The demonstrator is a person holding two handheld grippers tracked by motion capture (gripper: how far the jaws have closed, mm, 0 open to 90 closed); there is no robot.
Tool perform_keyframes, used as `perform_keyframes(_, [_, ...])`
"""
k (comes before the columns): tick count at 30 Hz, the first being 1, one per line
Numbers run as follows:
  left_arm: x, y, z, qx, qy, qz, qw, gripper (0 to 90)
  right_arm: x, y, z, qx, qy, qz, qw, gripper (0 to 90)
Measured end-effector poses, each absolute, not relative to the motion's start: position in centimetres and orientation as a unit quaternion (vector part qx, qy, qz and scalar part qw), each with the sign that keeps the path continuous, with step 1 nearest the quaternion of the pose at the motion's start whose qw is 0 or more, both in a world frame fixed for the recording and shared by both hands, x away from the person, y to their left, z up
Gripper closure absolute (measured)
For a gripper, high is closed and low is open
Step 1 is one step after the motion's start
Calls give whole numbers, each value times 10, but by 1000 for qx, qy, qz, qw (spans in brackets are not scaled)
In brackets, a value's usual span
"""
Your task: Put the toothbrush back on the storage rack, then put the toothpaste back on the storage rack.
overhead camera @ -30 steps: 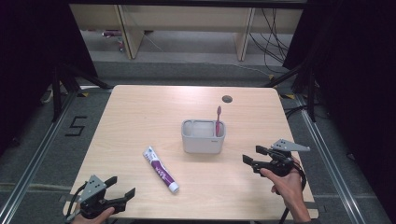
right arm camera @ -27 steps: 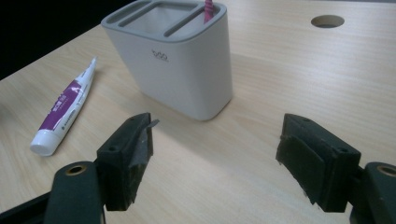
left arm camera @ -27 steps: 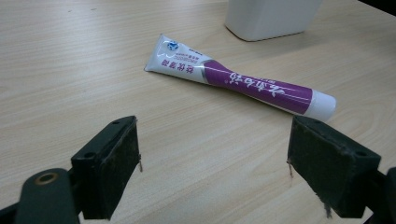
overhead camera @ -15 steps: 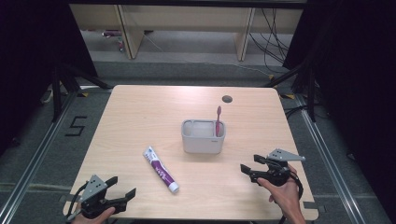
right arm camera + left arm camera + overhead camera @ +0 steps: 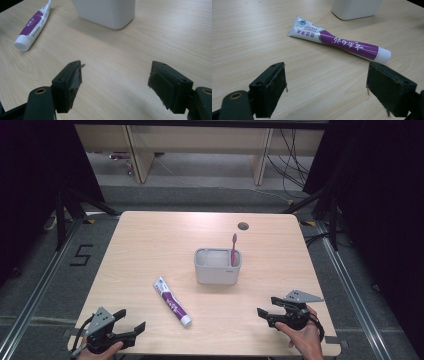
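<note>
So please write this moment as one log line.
left gripper open, empty | right gripper open, empty | toothpaste tube flat on table | toothbrush upright in holder

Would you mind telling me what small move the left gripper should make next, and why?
Probably ease the left gripper forward toward the toothpaste tube. Its fingers are spread wide with nothing between them, and the tube lies flat on the table just ahead, apart from the holder where the toothbrush stands.
</note>
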State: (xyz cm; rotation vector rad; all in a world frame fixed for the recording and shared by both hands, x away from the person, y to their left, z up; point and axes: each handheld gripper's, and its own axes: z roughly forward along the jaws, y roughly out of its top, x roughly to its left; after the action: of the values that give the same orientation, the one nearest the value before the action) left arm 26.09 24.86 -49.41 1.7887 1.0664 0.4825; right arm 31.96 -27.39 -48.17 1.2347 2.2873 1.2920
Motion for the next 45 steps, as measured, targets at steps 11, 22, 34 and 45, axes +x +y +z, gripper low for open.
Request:
perform_keyframes(11, [262,249,-494,739,434,198,476,154,302,-273,-487,431,785,433,101,228])
perform_keyframes(22, [261,248,-495,736,445,192,472,154,288,-274,-491,418,802,412,109,220])
perform_keyframes(34, [260,245,-496,737,450,177,472,154,291,-278,-493,406,811,410,99,224])
perform_keyframes(45, [273,225,-496,743,455,170,460,154,288,-278,-492,414,809,400,118,234])
